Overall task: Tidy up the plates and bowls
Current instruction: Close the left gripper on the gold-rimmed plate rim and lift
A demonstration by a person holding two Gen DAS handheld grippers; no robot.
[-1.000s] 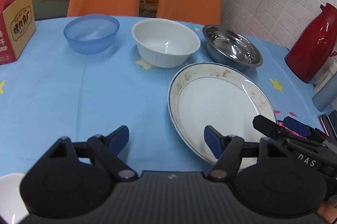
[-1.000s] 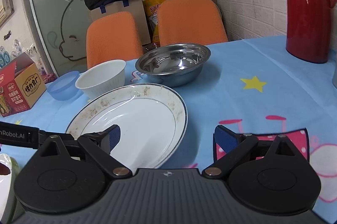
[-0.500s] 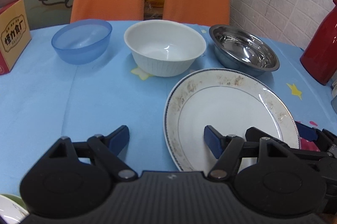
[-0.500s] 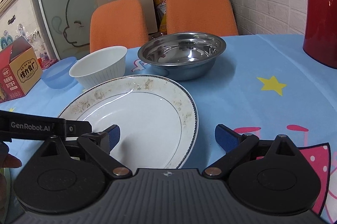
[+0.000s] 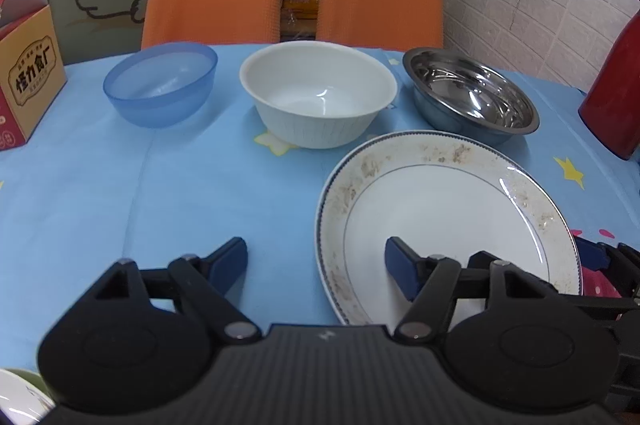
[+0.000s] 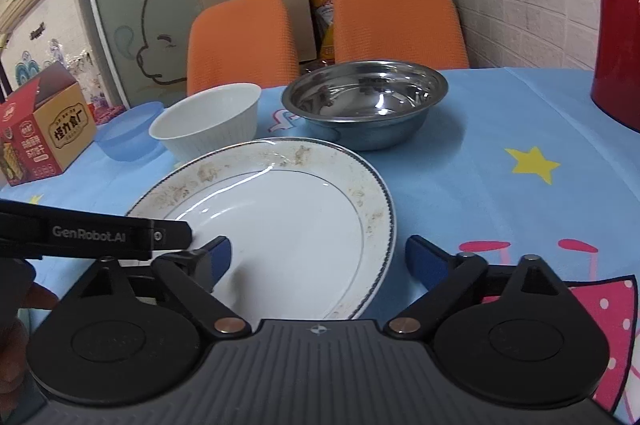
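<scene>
Nothing stacked yet: both grippers sit at the dirty plate, ready to take it.

The plate (image 5: 444, 221) lies flat on the blue tablecloth (image 5: 120, 185), its rim between the spread jaws of each tool. The left gripper (image 5: 316, 257), whose jaws have just been closing, straddles the rim at nine o'clock; the right gripper (image 6: 318, 257) straddles the three o'clock rim; neither pinches. From the plate, a white bowl (image 5: 318, 101) stands at eleven, a steel bowl (image 5: 472, 95) at one, and a blue bowl (image 5: 160, 81) farther at ten, all separate, so the sorting looks unstarted.

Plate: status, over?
Left tool closing, astride plate rim, no grip. Right tool open astride opposite rim. Three bowls behind, clear.
</scene>
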